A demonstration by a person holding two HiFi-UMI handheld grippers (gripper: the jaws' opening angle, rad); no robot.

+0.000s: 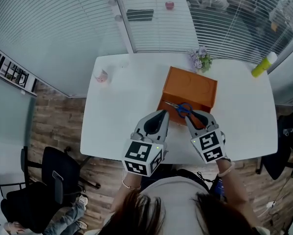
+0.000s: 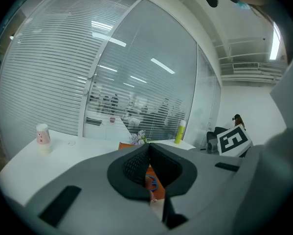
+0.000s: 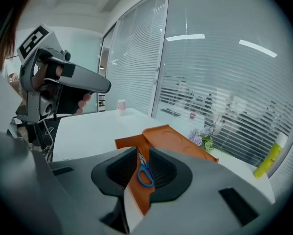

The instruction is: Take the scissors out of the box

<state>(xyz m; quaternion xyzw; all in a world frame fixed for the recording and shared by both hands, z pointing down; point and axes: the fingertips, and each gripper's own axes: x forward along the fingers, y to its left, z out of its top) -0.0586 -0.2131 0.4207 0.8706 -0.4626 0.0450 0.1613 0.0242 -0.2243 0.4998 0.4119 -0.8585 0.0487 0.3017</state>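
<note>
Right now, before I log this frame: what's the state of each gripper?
Left gripper: closed, holding nothing.
Right gripper: open, empty; blue-handled metal scissors in the orange rectangular box lie ahead, ungripped.

1. A table (image 1: 112,131) fills the middle of the head view, with the person at its near edge.
2. A box (image 1: 190,87) sits on the table, a little right of centre.
3. The scissors (image 1: 184,109) lie in the box, at its near end.
4. A small bunch of flowers (image 1: 201,59) stands just behind the box's far right corner.
5. A bottle (image 1: 262,65) lies at the table's far right corner, well apart from the box.
6. A cup (image 1: 101,76) stands near the far left corner.
7. The left gripper (image 1: 161,113) is just left of the box's near end; the right gripper (image 1: 199,118) is over that end, by the scissors.
8. A chair (image 1: 53,177) stands on the floor, left of the table.
</note>
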